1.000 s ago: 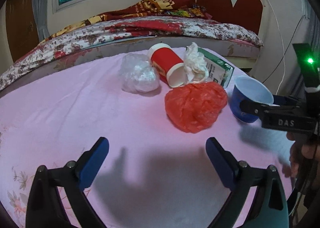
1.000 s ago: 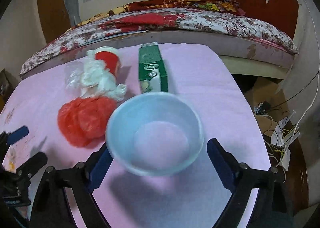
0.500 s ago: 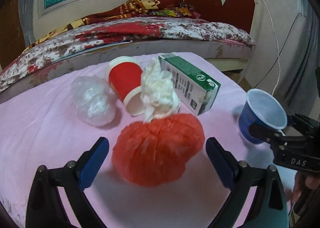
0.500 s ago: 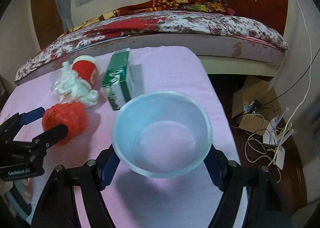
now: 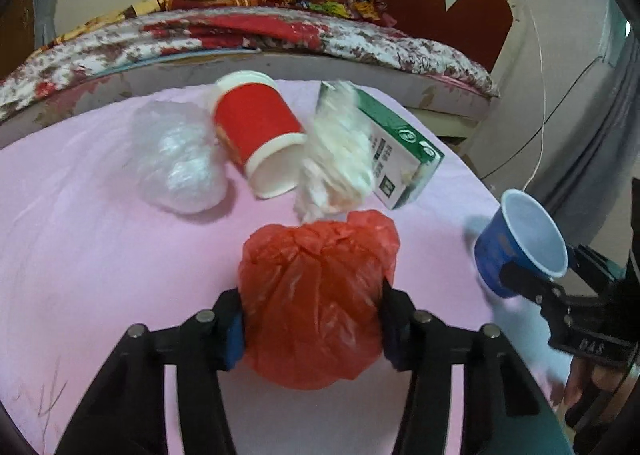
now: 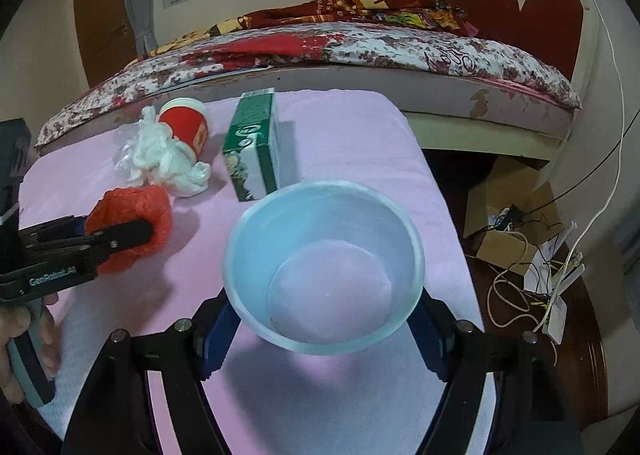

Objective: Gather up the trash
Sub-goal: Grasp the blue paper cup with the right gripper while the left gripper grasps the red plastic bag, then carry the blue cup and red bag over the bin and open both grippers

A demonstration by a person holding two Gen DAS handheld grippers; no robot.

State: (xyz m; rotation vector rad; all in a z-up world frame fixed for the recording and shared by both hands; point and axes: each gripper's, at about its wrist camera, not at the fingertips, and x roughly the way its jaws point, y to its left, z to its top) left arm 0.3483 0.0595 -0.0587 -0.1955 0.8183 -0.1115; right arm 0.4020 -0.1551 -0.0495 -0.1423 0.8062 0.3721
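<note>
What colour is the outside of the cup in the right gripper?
Blue outside, white inside; the cup shows this best in the left wrist view.

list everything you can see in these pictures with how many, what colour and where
red plastic bag: one, red, crumpled, between the left tongs' fingers
blue cup: one, blue outside, white inside, held in the right tongs
paper cup: one, red and white, lying on its side
white plastic wad: one, white, between paper cup and carton
clear plastic bag: one, clear, left of the paper cup
carton: one, green and white, behind the blue cup
tablecloth: one, pink
bed: one, floral cover, behind the table
cables: several, on the floor at right
left tongs: jaws just closed onto the red bag
right tongs: gripping the blue cup
</note>
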